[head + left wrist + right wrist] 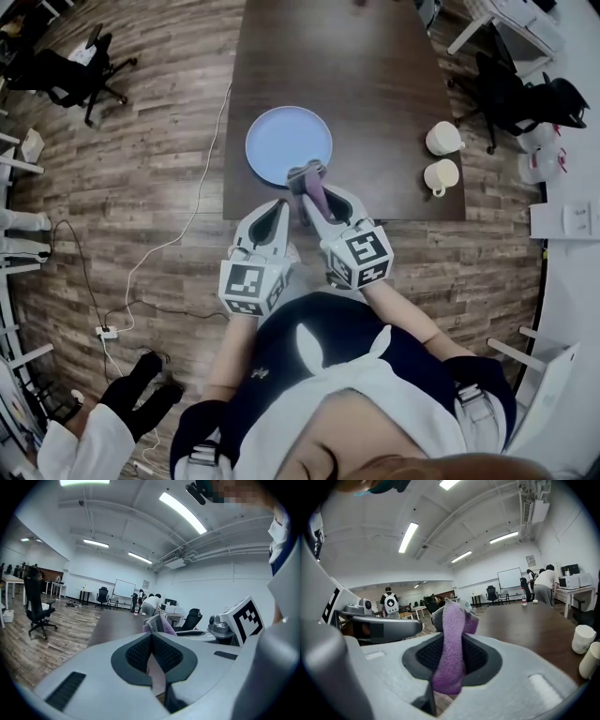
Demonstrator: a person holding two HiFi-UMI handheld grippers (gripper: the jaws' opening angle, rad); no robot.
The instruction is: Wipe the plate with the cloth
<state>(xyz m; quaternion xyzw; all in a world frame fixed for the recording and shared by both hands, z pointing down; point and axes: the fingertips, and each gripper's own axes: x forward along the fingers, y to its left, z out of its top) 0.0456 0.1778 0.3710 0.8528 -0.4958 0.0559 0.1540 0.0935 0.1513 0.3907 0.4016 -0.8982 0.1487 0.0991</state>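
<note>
A pale blue plate [286,142] lies on the dark wooden table [375,84], near its front edge. My right gripper [310,194] is shut on a purple cloth [315,185], which sticks up between the pads [451,641]. In the head view the cloth's end sits over the plate's near rim; whether it touches is unclear. My left gripper [278,208] hangs beside it at the table's edge, shut with nothing between its pads [152,639]. The cloth [160,623] also shows past the left gripper's tips.
Two cream cups [443,138] [441,175] stand at the table's right side. Black office chairs [511,94] [66,75] flank the table. A white cable [202,187] runs over the wooden floor at the left. A person's sleeve and dark glove [141,398] show at the bottom left.
</note>
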